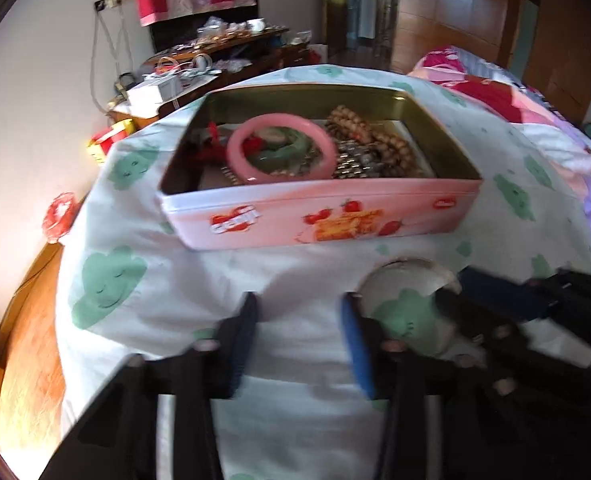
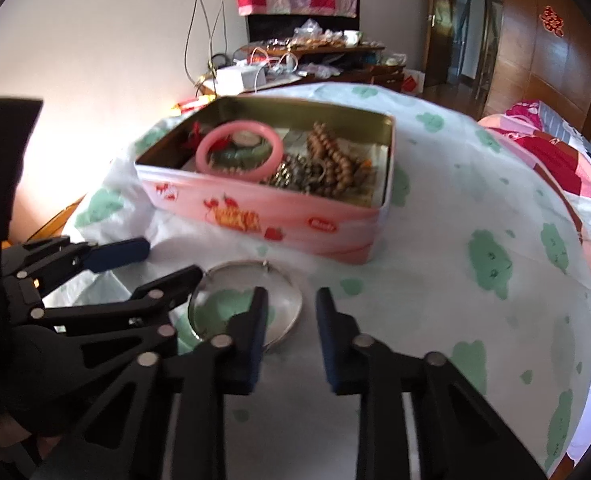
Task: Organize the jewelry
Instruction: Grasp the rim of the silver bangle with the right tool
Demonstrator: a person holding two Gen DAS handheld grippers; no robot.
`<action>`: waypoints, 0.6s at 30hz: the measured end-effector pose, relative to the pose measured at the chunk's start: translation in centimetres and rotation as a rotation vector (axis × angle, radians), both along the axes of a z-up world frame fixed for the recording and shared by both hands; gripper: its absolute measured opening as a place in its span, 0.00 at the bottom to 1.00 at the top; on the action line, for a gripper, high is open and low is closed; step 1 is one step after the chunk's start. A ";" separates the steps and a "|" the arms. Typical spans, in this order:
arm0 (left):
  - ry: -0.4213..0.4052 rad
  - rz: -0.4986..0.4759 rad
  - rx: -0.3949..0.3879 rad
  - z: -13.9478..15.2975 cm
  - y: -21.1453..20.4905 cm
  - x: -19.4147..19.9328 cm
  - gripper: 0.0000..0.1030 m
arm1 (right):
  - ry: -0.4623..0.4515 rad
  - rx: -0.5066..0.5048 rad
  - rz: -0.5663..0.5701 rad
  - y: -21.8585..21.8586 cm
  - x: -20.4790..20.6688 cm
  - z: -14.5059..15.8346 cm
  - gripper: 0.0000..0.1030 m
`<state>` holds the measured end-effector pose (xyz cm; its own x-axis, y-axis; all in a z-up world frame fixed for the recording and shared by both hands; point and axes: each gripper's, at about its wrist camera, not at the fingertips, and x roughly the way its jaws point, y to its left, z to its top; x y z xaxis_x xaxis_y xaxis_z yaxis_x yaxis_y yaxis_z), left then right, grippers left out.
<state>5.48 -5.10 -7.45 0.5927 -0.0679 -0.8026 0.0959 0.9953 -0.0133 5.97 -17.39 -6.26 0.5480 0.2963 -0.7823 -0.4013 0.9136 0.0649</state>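
Nearest, on the cloth (image 2: pixel 435 280): thin silver bangle (image 2: pixel 247 304) lying flat, right gripper (image 2: pixel 289 334) jaws wide, left finger inside the ring, nothing held. Left gripper (image 1: pixel 299 340) just beside, also wide and empty. Risk: rim slipping off pads or snagging cloth. Farther: pink tin (image 2: pixel 295 224) crowded with pink bangle (image 2: pixel 239 152) and beads (image 2: pixel 331 156); drop could bounce out.

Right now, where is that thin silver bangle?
The silver bangle lies flat on the frog-print cloth, outside and just in front of the pink tin. In the right wrist view it sits between both pairs of fingers, held by neither.
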 end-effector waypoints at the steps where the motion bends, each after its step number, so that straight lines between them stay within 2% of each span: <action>1: -0.002 -0.020 -0.003 0.1 -0.3 0.0 0.10 | 0.014 0.000 0.008 0.1 0.0 -0.3 0.20; 2: -0.003 -0.050 0.006 0.0 -0.7 -0.2 0.00 | 0.016 -0.006 0.014 0.2 -0.1 -0.5 0.18; 4: -0.016 -0.062 0.023 0.2 -0.9 -0.5 0.00 | 0.012 -0.005 0.028 0.4 -0.3 -0.5 0.15; 7: -0.027 -0.067 0.001 0.9 -0.4 -0.5 0.00 | 0.002 -0.005 0.025 0.3 -0.4 -0.2 0.12; 14: -0.138 -0.045 0.021 5.0 0.4 -1.0 0.00 | -0.057 0.003 0.048 1.1 -1.1 2.0 0.09; 18: -0.166 -0.048 -0.002 6.7 0.8 -0.2 0.00 | -0.086 0.020 0.062 1.6 -0.9 3.6 0.05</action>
<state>5.26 -4.31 -0.73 0.7130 -0.1008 -0.6939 0.1442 0.9895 0.0045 5.07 -15.83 -2.68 0.5931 0.3468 -0.7266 -0.4623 0.8856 0.0454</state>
